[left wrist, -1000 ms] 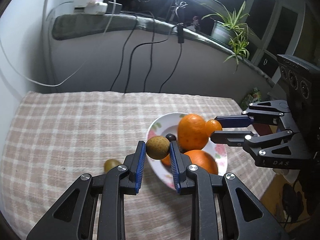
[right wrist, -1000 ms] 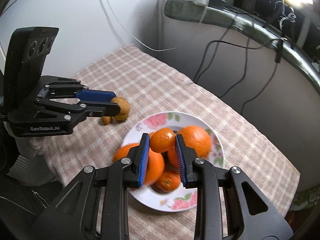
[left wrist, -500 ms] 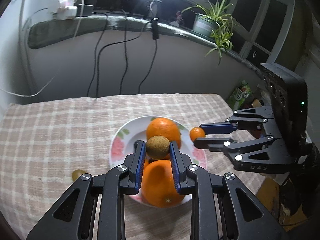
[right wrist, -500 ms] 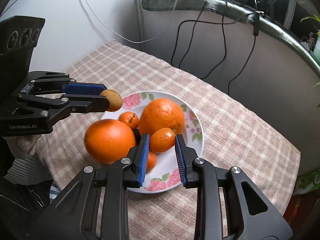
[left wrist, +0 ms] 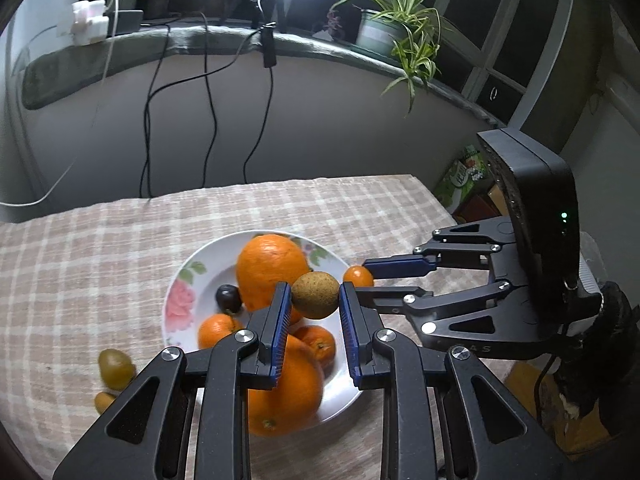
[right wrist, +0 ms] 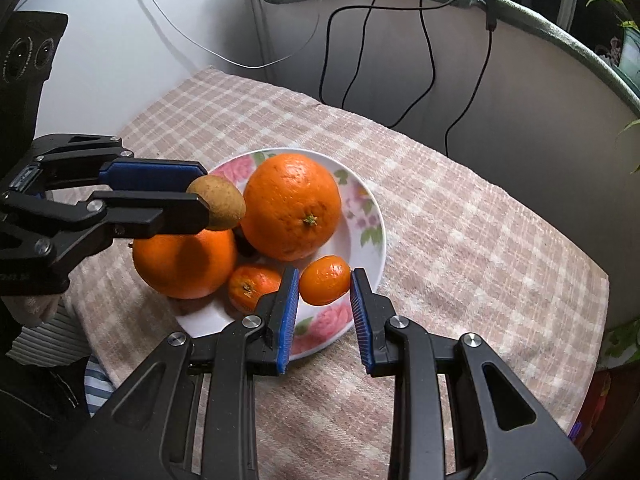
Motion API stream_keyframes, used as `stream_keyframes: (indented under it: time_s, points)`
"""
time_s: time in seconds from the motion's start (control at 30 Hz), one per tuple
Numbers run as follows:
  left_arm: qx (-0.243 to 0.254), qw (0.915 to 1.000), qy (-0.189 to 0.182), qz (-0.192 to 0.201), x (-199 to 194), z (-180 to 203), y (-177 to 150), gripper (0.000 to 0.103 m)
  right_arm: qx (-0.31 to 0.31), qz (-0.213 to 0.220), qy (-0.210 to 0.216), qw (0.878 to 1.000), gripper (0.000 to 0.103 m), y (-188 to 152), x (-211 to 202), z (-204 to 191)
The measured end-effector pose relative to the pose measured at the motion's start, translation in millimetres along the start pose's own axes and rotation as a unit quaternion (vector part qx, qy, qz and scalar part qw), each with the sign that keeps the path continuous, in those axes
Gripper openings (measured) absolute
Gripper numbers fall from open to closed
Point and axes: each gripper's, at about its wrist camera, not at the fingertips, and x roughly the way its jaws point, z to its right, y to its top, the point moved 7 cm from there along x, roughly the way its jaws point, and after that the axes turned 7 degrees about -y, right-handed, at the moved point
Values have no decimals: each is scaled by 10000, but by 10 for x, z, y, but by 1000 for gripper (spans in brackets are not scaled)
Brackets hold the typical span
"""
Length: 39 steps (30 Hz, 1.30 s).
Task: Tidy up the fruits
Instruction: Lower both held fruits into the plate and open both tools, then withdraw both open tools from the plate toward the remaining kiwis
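Both claws clamp fruit over the plate [right wrist: 376,216]: left gripper [left wrist: 314,300] a brown fruit [left wrist: 315,294], right gripper [right wrist: 325,286] a small mandarin [right wrist: 325,280] nearer the rim.

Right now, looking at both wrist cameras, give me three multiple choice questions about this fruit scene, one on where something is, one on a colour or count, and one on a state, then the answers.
1. Where does the green fruit lie?
A. On the checked cloth beside the plate
B. On top of the big orange
C. On the windowsill

2. What colour is the fruit in the left gripper?
A. Bright orange
B. Brown
C. Dark purple

3. What state is the right gripper in?
A. Open and empty
B. Shut on a small orange fruit
C. Resting on the cloth

Answers:
1 A: it sits on the checked cloth, just off the plate's rim.
2 B: the brown fruit is pinched between the blue pads.
3 B: the small orange fruit is clamped above the plate.
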Motion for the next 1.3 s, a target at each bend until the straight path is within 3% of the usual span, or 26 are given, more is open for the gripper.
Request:
stream_keyframes:
  time_s: [0.9, 0.97, 1.03, 1.07, 1.13, 1.3]
  points:
    - [-13, 9998, -80, -178, 174, 92, 35, 24, 15, -65, -46, 10000, 28, -60, 104, 86]
    - [-10, 9998, -68, -165, 165, 87, 41, 31, -20, -75, -80, 9999, 32, -62, 107, 82]
    - [-10, 9999, -35, -143, 148, 83, 45, 37, -25, -40, -137, 9999, 58, -57, 93, 84]
    - [-5, 9999, -18, -130, 140, 81, 48, 38, -25, -4, -158, 9999, 63, -51, 80, 89]
    - [-2, 9999, 13, -106, 124, 72, 49, 49, -28, 78, -172, 9998, 66, -35, 41, 97]
    - [16, 9999, 121, -44, 86, 59, 51, 58, -20, 130, -208, 9997, 70, -13, 6, 113]
